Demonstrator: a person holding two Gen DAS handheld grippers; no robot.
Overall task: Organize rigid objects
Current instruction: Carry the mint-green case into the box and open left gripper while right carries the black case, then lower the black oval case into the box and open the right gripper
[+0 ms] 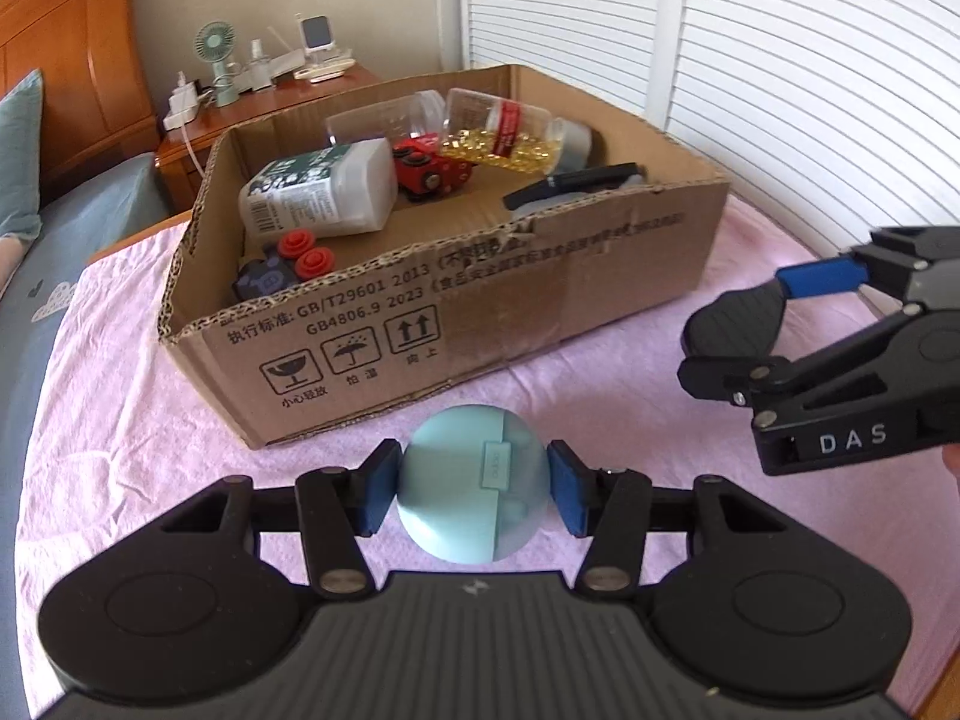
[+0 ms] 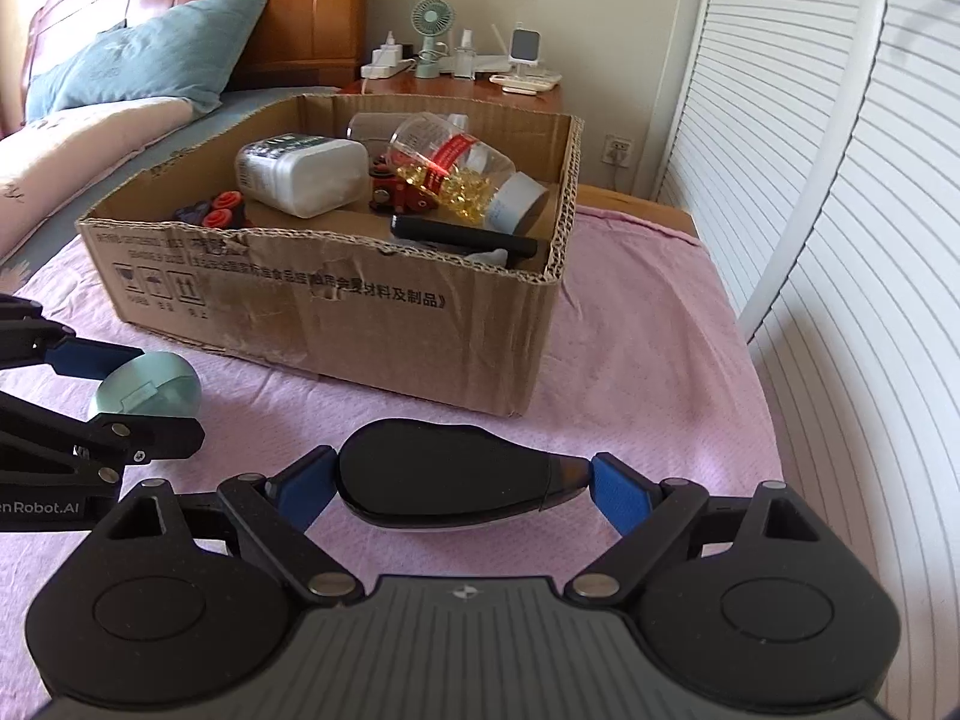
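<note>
My left gripper (image 1: 474, 489) is shut on a round light-blue case (image 1: 474, 480), held just above the pink cloth in front of the cardboard box (image 1: 480, 300). My right gripper (image 2: 462, 486) is shut on a flat black oval case (image 2: 450, 474), also in front of the box (image 2: 420, 324). Each gripper shows in the other's view: the right gripper (image 1: 780, 312) with the black case (image 1: 735, 324), and the left gripper (image 2: 102, 390) with the blue case (image 2: 150, 387). The box holds a white bottle (image 1: 324, 192), a jar of yellow capsules (image 1: 504, 132), a red toy car (image 1: 429, 171) and a black bar (image 1: 570, 183).
The box sits on a pink cloth (image 2: 630, 360) over a bed. A wooden nightstand (image 2: 468, 90) with a small fan (image 2: 429, 36) and chargers stands behind it. White slatted doors (image 2: 840, 240) run along the right. A teal pillow (image 2: 150, 60) lies at the headboard.
</note>
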